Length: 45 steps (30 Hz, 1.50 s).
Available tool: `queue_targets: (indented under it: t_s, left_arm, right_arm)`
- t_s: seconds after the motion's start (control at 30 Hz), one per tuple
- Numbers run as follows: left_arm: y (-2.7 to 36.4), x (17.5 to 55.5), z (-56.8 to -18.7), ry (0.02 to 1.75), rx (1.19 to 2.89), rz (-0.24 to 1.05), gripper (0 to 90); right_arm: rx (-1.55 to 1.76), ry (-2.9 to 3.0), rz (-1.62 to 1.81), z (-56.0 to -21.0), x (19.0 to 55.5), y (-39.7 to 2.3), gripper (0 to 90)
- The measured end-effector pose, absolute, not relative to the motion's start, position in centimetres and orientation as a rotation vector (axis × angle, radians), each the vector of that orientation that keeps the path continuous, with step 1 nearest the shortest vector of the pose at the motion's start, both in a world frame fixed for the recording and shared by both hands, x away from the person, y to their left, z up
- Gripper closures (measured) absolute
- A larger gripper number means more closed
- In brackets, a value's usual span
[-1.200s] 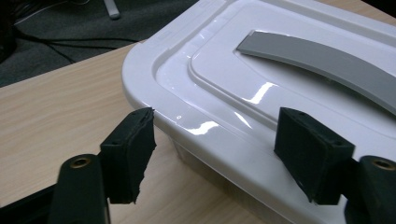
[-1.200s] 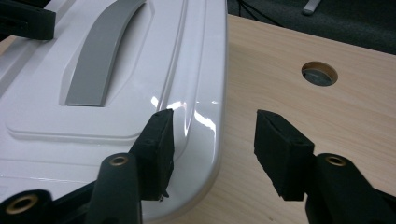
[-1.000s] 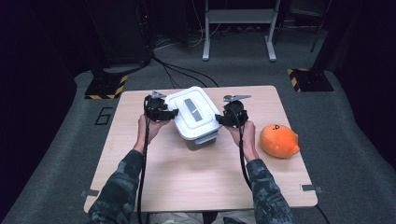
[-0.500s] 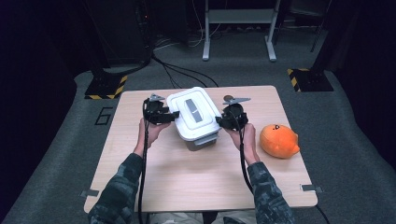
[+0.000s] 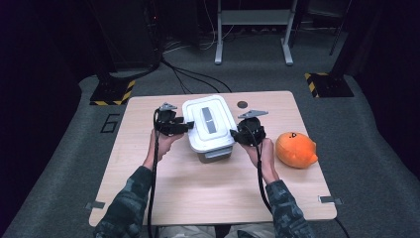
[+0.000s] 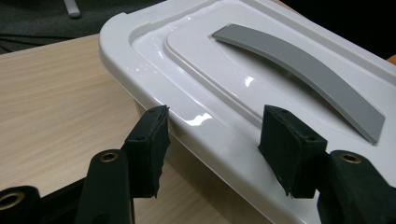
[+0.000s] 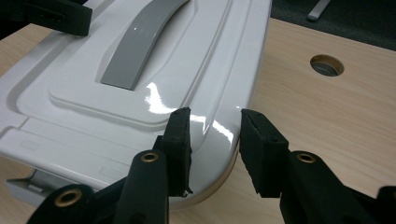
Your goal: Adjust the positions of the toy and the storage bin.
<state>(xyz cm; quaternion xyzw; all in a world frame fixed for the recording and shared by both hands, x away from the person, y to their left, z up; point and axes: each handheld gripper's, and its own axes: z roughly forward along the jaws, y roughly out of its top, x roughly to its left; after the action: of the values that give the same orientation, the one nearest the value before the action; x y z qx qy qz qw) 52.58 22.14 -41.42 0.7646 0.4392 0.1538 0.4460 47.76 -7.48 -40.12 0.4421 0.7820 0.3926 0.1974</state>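
The right gripper [image 7: 214, 151] is pinching the white lid's [image 5: 209, 122] right rim. The left gripper [image 6: 212, 151] stands half open around the left rim, pads not pressing. The box [image 5: 215, 155] sits mid-table [image 5: 163, 193], an orange toy [image 5: 295, 149] well apart.

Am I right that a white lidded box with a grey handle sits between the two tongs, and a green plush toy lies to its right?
Not quite: the plush toy is orange, as the high view shows. The white lidded box with its grey handle does sit between the left tongs and right tongs.

large numeral "6" marked on the grey floor [image 5: 110, 123] left of the table, no other legible text
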Motion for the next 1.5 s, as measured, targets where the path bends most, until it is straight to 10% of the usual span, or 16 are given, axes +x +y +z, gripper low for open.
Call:
queue_targets:
  t_s: [0.83, 1.5]
  left_arm:
    - [20.8, 49.3, -41.2, 0.996, 1.966, 0.392, 42.1]
    - [20.8, 49.3, -41.1, 0.999, 1.977, 0.403, 42.1]
  right_arm:
    - [1.238, 2.188, 1.094, -40.0, 42.7, -8.0, 63.4]
    - [1.363, 2.159, 1.074, -39.8, 51.0, -7.6, 49.1]
